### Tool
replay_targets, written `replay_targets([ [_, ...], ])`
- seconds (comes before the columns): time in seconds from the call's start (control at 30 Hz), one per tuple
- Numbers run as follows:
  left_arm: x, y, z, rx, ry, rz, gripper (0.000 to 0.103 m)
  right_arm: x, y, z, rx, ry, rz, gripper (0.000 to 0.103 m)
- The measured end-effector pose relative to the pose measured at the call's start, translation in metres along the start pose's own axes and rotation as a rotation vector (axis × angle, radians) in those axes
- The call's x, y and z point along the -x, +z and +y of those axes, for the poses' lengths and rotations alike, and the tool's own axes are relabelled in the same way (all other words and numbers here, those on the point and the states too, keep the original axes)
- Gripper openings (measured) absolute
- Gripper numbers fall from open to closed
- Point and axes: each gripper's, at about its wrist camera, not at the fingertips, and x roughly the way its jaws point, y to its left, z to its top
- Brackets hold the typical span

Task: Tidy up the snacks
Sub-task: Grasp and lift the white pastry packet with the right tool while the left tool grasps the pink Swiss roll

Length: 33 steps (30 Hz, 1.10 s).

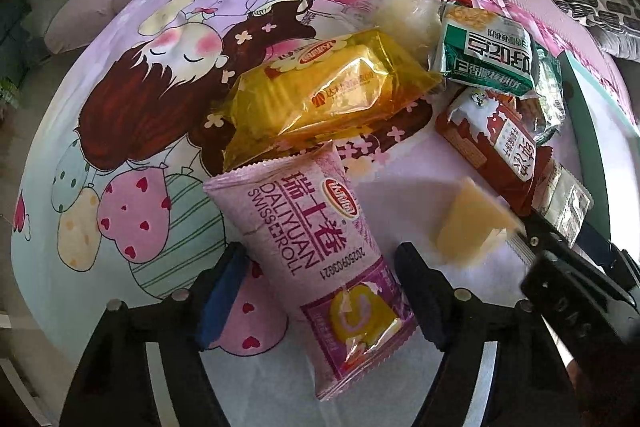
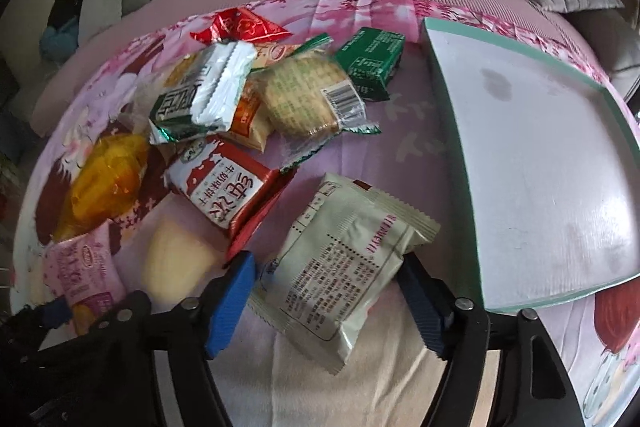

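Pale packet (image 2: 340,267) beside tray (image 2: 452,131), red packet (image 2: 228,187).

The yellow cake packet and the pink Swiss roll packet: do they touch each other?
Touching. Left wrist view: the pink Swiss roll packet's top edge overlaps the yellow cake packet's lower edge.

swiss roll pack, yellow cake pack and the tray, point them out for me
swiss roll pack (image 1: 320,259): left wrist view, middle of the pink wrapper.
yellow cake pack (image 1: 320,95): left wrist view, centre of the clear yellow wrapper.
tray (image 2: 560,155): right wrist view, bare white floor inside its green rim.
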Motion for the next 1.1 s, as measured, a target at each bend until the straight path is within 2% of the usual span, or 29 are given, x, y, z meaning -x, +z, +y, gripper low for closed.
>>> replay_targets([
  [0.07, 0.002, -0.001, -0.001, 0.0, 0.002, -0.006, 0.073, -0.003, 0.0, 0.005, 0.018, -0.02, -0.007, 0.08],
  [0.13, 0.002, -0.001, 0.0, 0.001, -0.001, -0.013, 0.063, -0.004, -0.001, 0.01, 0.036, -0.047, -0.015, 0.08],
  [0.23, 0.004, -0.001, -0.001, 0.004, -0.013, -0.018, 0.056, -0.003, -0.002, 0.004, 0.022, -0.03, -0.009, 0.077],
  [0.37, 0.008, -0.001, 0.002, 0.01, -0.028, -0.024, 0.049, 0.002, -0.003, -0.003, -0.007, -0.019, -0.005, 0.066],
  [0.4, 0.01, -0.001, 0.006, 0.013, -0.033, -0.028, 0.043, 0.004, -0.003, -0.005, -0.013, -0.015, -0.005, 0.063],
  [0.6, 0.029, -0.002, 0.013, 0.012, -0.063, -0.052, 0.042, 0.014, -0.005, -0.017, -0.066, 0.064, -0.001, 0.058],
  [0.83, 0.05, -0.005, 0.015, 0.009, -0.073, -0.101, 0.042, 0.039, -0.007, -0.026, -0.1, 0.127, -0.057, 0.058],
  [0.97, 0.068, -0.006, 0.015, 0.005, -0.077, -0.15, 0.042, 0.06, -0.005, -0.028, -0.107, 0.14, -0.119, 0.058],
  [1.1, 0.083, -0.006, 0.01, -0.006, -0.096, -0.194, 0.042, 0.065, 0.0, -0.03, -0.12, 0.136, -0.143, 0.058],
])
